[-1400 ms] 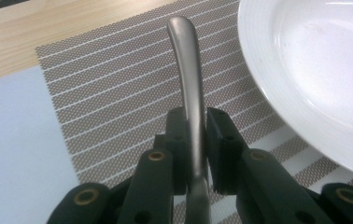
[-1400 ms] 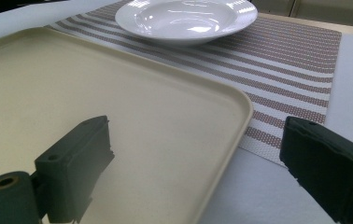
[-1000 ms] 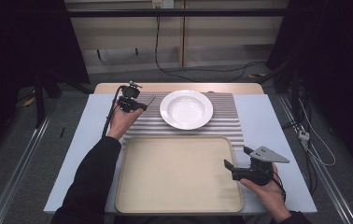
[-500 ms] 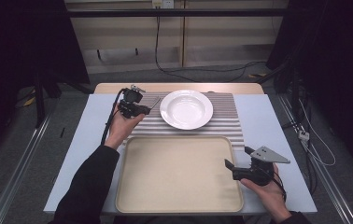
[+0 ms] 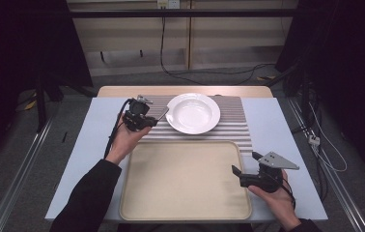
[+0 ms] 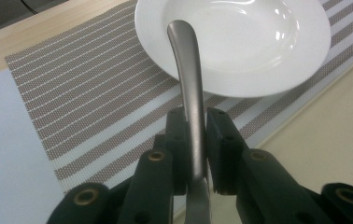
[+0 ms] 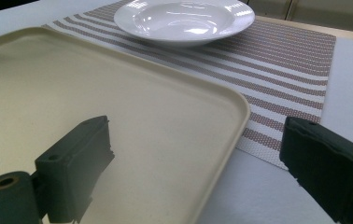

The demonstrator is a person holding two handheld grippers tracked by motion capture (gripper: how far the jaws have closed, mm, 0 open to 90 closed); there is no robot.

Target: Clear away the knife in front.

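Jaws of my left gripper (image 6: 195,126) pinch a metal utensil handle (image 6: 188,84) beside the white plate (image 5: 193,113); right jaws stand spread. If the smooth handle slips, it can strike the plate.

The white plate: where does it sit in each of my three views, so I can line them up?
High view: white plate at centre, upper half, on the striped placemat.
Left gripper view: top right, beyond the metal utensil handle clamped in the left gripper.
Right gripper view: top centre, beyond the beige tray.
Shared landmark: the striped placemat under the plate.
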